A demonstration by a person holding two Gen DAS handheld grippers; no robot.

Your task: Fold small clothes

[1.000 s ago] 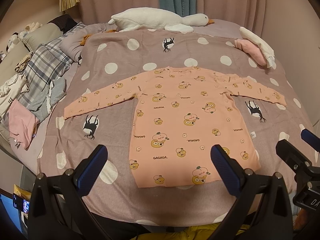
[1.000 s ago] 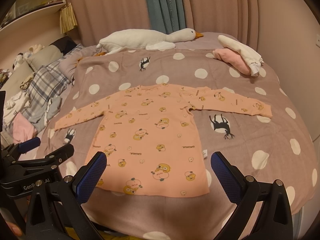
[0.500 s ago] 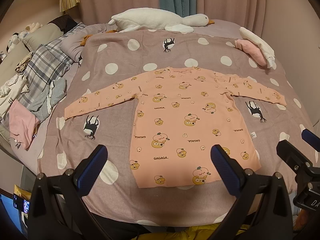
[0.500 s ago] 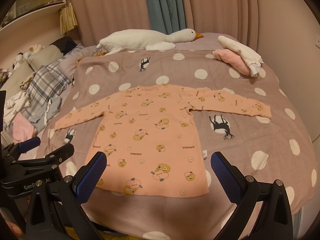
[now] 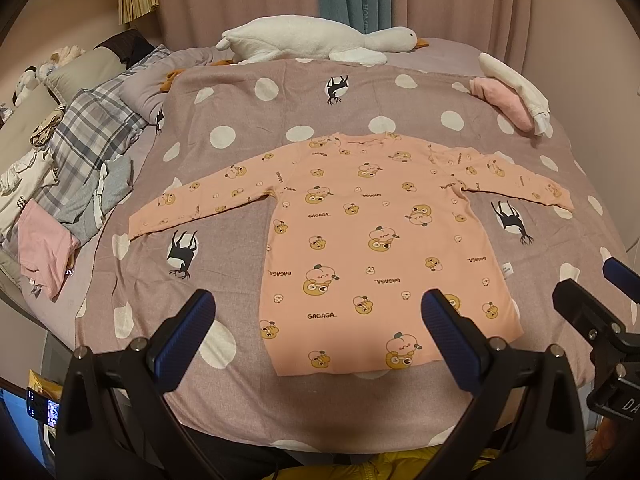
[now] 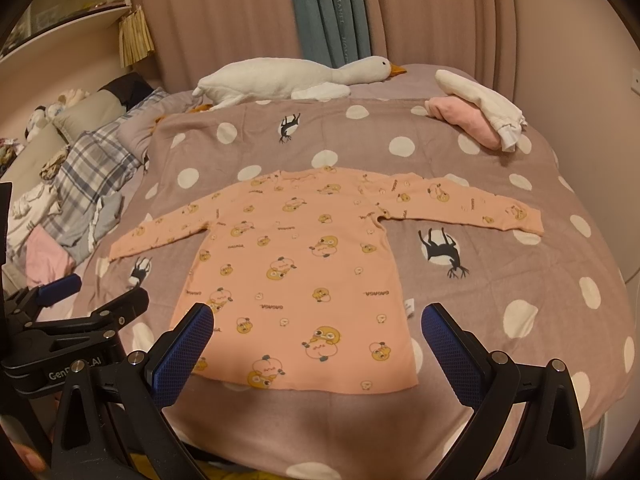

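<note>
The left gripper (image 5: 318,334) hovered with its blue-padded fingers spread wide, above the near hem of a peach long-sleeved cartoon-print shirt (image 5: 372,248) lying flat, sleeves outstretched, on a mauve polka-dot bedspread (image 5: 248,120). The right gripper (image 6: 318,344) was likewise spread, empty, seemingly clear of the cloth.

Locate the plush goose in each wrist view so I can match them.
Left wrist: goose lies along the far edge of the bed, top centre, head pointing right, beyond the shirt.
Right wrist: goose sits at top centre, slightly left, head also pointing right, below the teal curtain.
Shared landmark: the pink and white clothes pile at far right of the bed.
</note>
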